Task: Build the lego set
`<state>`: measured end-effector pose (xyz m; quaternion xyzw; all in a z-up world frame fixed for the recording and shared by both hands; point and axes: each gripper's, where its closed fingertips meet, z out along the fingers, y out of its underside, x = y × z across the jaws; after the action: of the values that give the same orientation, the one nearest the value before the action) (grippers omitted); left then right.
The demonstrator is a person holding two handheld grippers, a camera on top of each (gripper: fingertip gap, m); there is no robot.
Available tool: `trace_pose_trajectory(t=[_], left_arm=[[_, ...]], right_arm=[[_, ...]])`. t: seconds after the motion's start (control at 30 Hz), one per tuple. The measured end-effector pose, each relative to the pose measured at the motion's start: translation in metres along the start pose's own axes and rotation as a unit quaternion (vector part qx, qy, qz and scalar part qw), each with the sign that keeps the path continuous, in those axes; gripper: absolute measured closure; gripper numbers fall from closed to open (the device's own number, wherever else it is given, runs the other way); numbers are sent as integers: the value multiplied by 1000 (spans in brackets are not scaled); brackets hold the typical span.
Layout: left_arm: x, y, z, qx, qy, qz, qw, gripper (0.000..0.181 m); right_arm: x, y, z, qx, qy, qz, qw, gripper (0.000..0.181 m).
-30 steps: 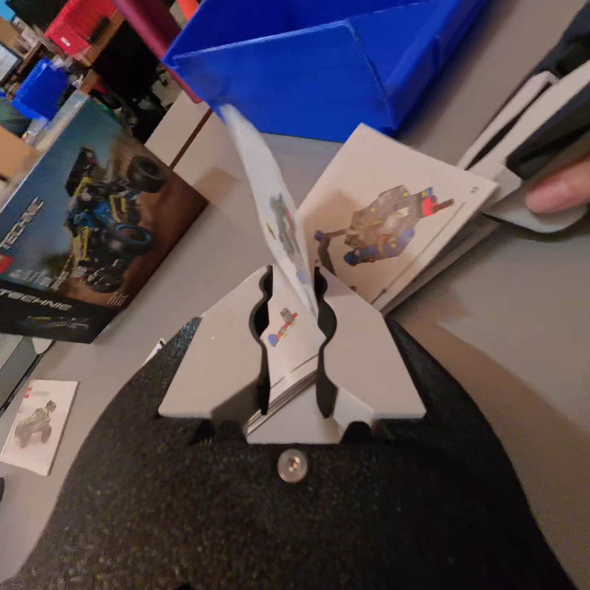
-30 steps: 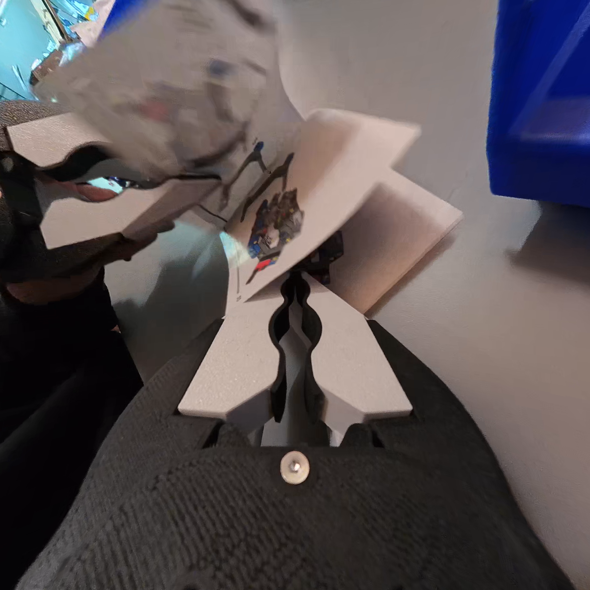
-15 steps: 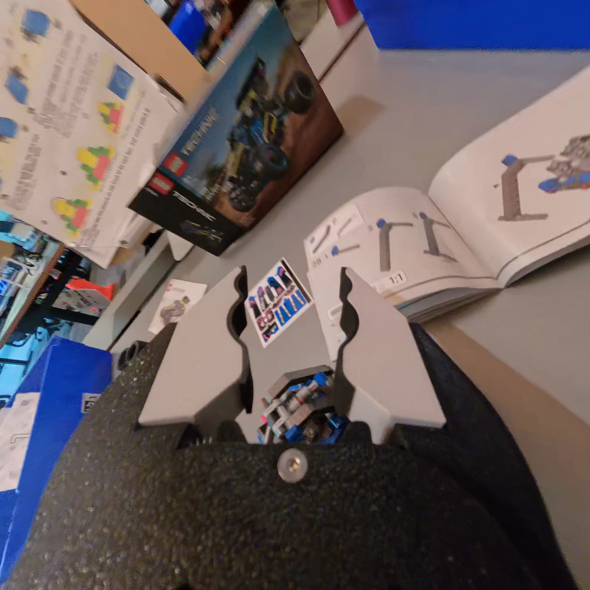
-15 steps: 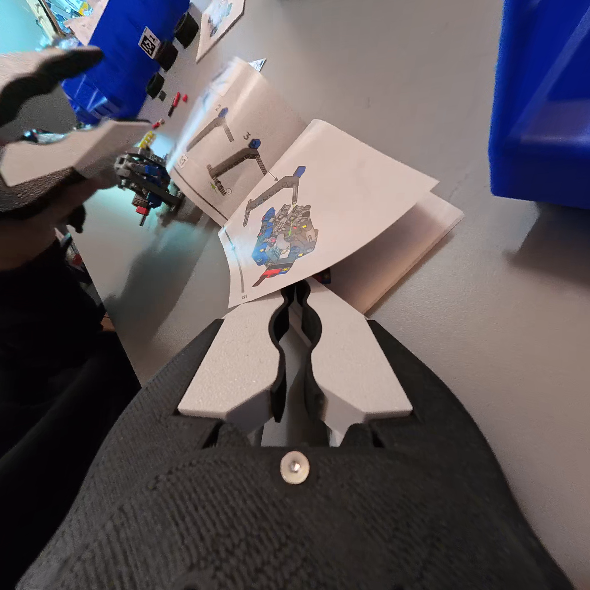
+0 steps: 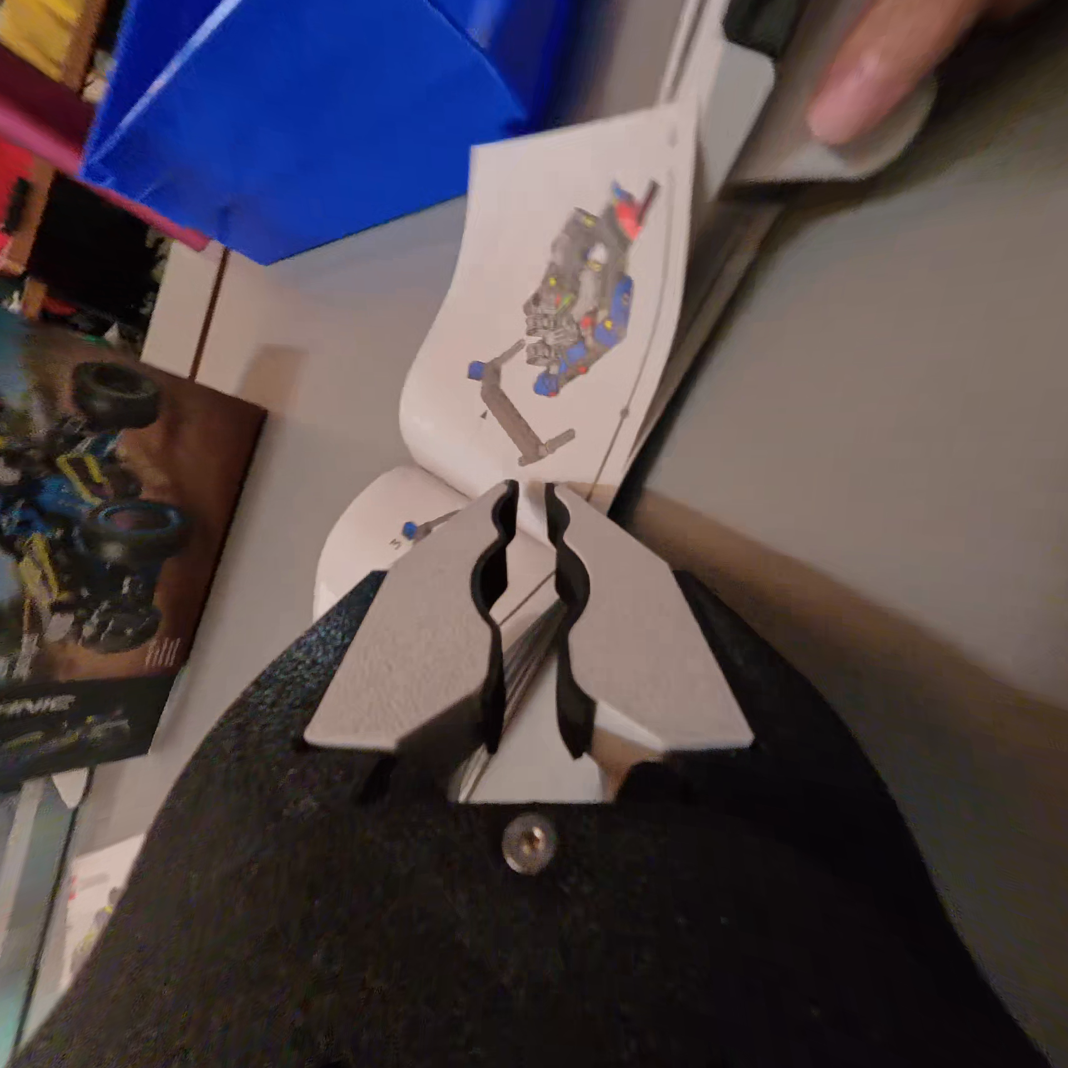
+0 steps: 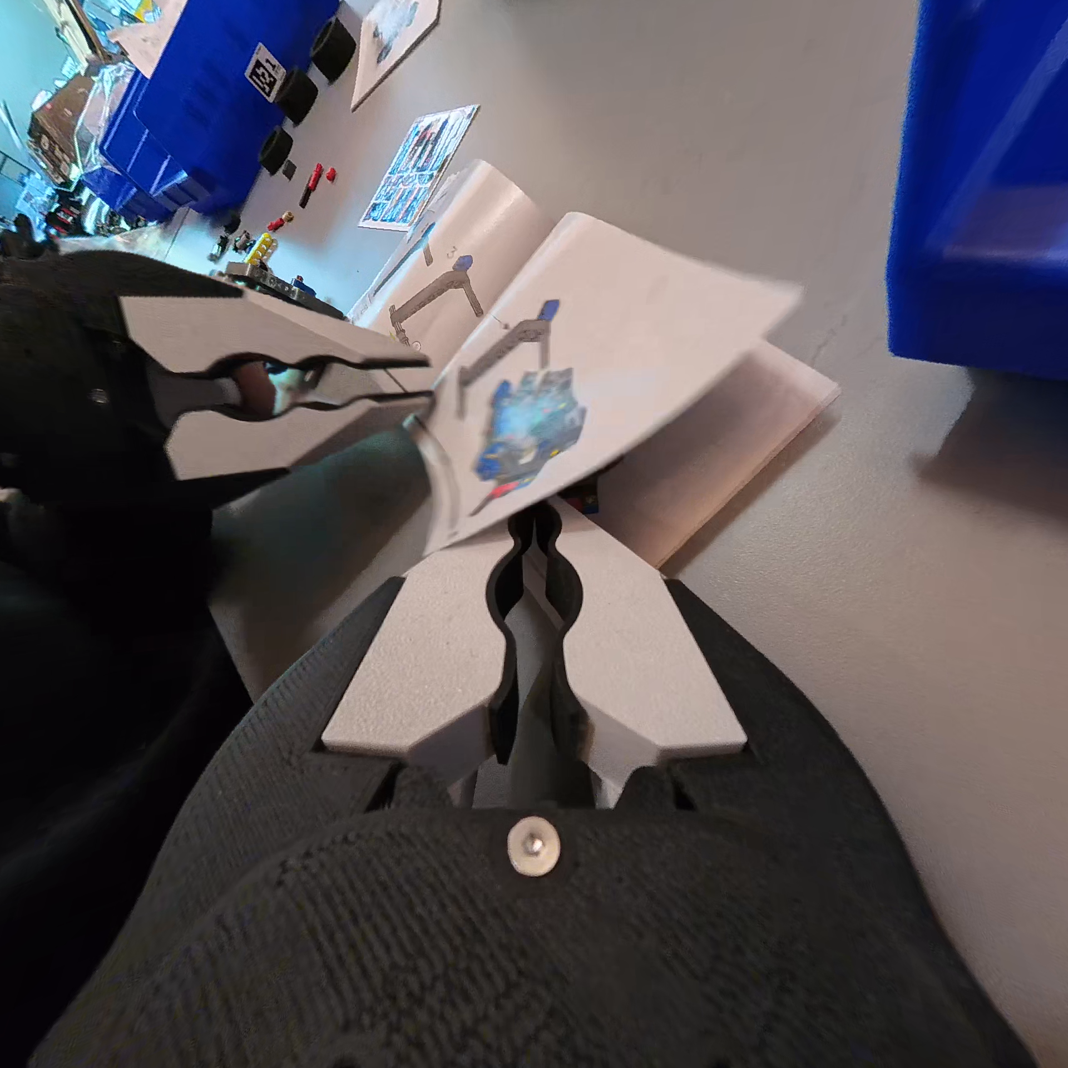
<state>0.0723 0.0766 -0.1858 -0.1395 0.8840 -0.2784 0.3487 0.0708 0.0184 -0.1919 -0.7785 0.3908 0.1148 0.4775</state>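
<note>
Both grippers are on the booklet (image 6: 624,370), which lies open on the grey table (image 6: 867,636) just in front of a blue bin (image 5: 300,115).

The right gripper (image 6: 536,523) comes in low, nearly flat to the table, with its tips tucked under the lifted page. Its jaws are clenched together with hardly any gap, but the tips are hidden by the paper, so I honestly can't tell whether it's pinching pages. A finger (image 5: 867,81) rests on that gripper's side in the left wrist view.

The left gripper (image 5: 531,491) comes at the booklet's near edge from the side, tilted, fingers almost closed with a narrow slit between them. The tips sit right at the page edge; whether it's actually gripping paper is not clear, since that view is blurry.

Lego bits (image 6: 271,245) are scattered farther up the table, beside a sticker sheet (image 6: 419,167). The set's box (image 5: 98,543) sits left of the booklet.
</note>
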Motion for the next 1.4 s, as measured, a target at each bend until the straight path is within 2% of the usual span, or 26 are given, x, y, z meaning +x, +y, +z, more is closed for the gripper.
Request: trace_pose_trajectory(t=[0.07, 0.13, 0.37, 0.5, 0.77, 1.0, 1.13, 1.27, 1.4], left_arm=[[12, 4, 6, -10, 27, 47, 999, 181], [14, 5, 7, -5, 19, 70, 997, 181], [14, 5, 7, 11, -2, 92, 996, 181], [13, 5, 7, 4, -33, 125, 992, 181], [14, 2, 9, 19, -19, 87, 996, 181], [19, 2, 5, 21, -6, 88, 996, 181], [31, 0, -5, 34, 9, 100, 994, 181], [50, -4, -19, 55, 30, 126, 990, 181], [48, -12, -33, 88, 32, 58, 994, 178]], right_arm=[[0, 0, 0, 0, -2, 0, 1000, 181], [-1, 0, -1, 1, -8, 4, 1000, 181], [9, -1, -6, -3, 18, -20, 1000, 181], [12, 1, -6, -24, 55, -97, 993, 181], [23, -5, -4, -27, 122, -168, 978, 181], [22, -5, 0, -36, 184, -291, 938, 181], [9, 12, -8, -39, 178, -317, 931, 181], [-9, 35, -20, -46, 205, -382, 900, 181], [-21, 53, -31, -44, 234, -417, 877, 181]])
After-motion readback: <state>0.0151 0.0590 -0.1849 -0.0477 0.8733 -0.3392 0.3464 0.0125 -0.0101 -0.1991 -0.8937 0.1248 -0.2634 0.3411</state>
